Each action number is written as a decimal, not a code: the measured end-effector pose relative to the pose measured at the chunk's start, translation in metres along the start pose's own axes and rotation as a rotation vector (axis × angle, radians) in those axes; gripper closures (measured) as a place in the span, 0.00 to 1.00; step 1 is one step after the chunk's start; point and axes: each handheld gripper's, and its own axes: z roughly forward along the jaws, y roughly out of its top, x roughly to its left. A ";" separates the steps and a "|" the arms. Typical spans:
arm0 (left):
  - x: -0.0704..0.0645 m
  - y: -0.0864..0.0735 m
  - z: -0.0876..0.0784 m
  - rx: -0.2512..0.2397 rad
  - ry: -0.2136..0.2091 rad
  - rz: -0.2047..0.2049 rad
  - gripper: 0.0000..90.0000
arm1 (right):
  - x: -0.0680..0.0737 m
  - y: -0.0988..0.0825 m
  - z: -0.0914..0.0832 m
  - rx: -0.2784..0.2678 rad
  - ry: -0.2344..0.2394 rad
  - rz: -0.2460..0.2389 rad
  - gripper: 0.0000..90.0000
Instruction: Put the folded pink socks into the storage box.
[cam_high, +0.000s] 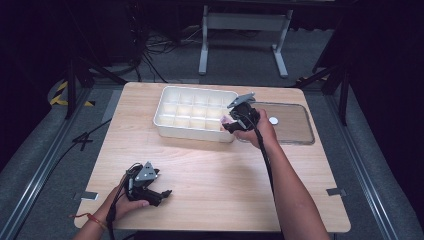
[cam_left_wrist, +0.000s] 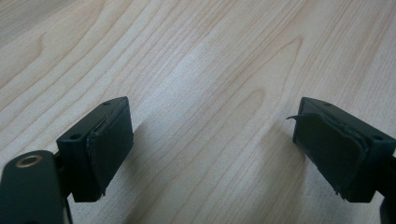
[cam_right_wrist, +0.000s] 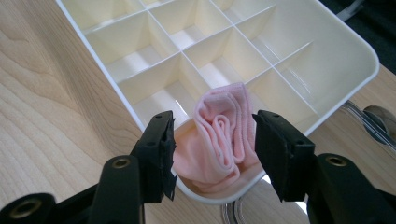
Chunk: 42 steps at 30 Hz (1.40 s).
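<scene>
A white tray (cam_high: 170, 127) divided into several compartments stands on the far middle of the wooden table (cam_high: 225, 175). A rolled pink cloth (cam_right_wrist: 219, 140) sits in the tray's (cam_right_wrist: 359, 51) near right corner compartment, and it appears as a small pink patch (cam_high: 226, 120) in the high view. My right gripper (cam_high: 231, 125) hovers over that corner. Its jaws (cam_right_wrist: 215, 126) stand open on either side of the cloth, with a gap at the right pad. My left gripper (cam_high: 165, 194) rests low at the table's near left, open (cam_left_wrist: 210, 126) over bare wood.
A clear flat lid (cam_high: 295, 125) with a white knob (cam_high: 273, 120) lies right of the tray, under my right hand. Its edge (cam_right_wrist: 373, 116) lies just past the tray's corner. Dark floor, cables and a metal frame lie beyond the table's far edge.
</scene>
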 end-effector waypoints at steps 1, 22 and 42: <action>0.000 0.000 0.000 0.000 0.000 0.000 0.14 | 0.000 -0.001 -0.001 -0.004 -0.002 -0.002 0.53; 0.000 0.000 0.000 0.002 0.001 0.002 0.14 | 0.004 -0.026 -0.028 -0.063 -0.058 -0.014 0.34; 0.000 0.000 0.000 0.002 0.001 0.003 0.14 | 0.025 -0.061 -0.050 -0.052 -0.056 -0.088 0.35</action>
